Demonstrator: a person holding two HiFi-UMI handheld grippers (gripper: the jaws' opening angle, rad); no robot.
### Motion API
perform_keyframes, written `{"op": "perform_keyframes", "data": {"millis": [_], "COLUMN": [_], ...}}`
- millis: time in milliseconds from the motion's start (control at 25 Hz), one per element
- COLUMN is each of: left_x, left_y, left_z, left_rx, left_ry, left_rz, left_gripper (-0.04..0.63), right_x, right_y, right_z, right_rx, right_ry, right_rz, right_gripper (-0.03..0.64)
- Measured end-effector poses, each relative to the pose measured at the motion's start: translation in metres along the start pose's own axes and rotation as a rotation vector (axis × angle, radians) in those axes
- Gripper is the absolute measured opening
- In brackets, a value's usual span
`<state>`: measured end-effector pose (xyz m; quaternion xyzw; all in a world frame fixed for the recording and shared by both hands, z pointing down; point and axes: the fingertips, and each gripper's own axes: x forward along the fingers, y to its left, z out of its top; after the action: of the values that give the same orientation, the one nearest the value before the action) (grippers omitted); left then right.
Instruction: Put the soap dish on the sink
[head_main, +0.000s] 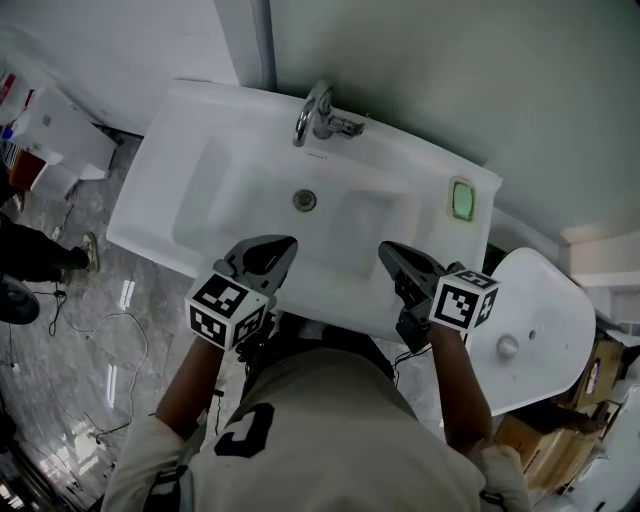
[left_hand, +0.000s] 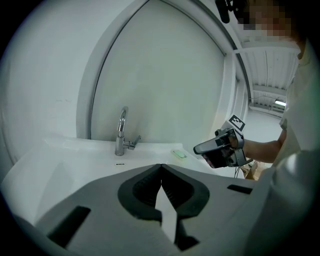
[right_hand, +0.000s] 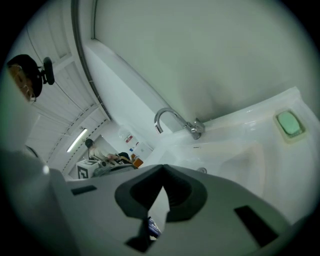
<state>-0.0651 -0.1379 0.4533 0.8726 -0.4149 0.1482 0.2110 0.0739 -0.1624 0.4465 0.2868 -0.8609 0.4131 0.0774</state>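
Holds left tongs (head_main: 285, 243) and right tongs (head_main: 388, 250) pressed together, pinching nothing, over front part of white sink (head_main: 200, 110). Shows green soap dish (head_main: 461, 199) resting on sink's right rim, well apart from chrome faucet (head_main: 318, 112).

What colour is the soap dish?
The rectangular soap dish is green with a pale rim; right gripper view shows it best.

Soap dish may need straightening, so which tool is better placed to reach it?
Probably right. The soap dish sits on the sink's right rear corner, nearer the right tool; the left tool must cross the sink.
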Motion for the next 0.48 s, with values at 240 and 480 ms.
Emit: {"op": "perform_keyframes", "data": {"millis": [240,480], "left_x": [-0.021,-0.039], "left_y": [0.004,0.011], "left_z": [-0.007,-0.014], "left_rx": [-0.001,0.035], "left_ry": [-0.010,-0.019], "left_rz": [-0.019,-0.040], "left_gripper": [0.018,0.018], "right_x": [0.010,0.015], "right_y": [0.045,0.071], "right_z": [-0.015,-0.029], "right_rx": [-0.004,-0.034], "right_ry": [0.017,0.004], "right_rz": [0.051,0.029], "right_gripper": [0.010,0.009]}}
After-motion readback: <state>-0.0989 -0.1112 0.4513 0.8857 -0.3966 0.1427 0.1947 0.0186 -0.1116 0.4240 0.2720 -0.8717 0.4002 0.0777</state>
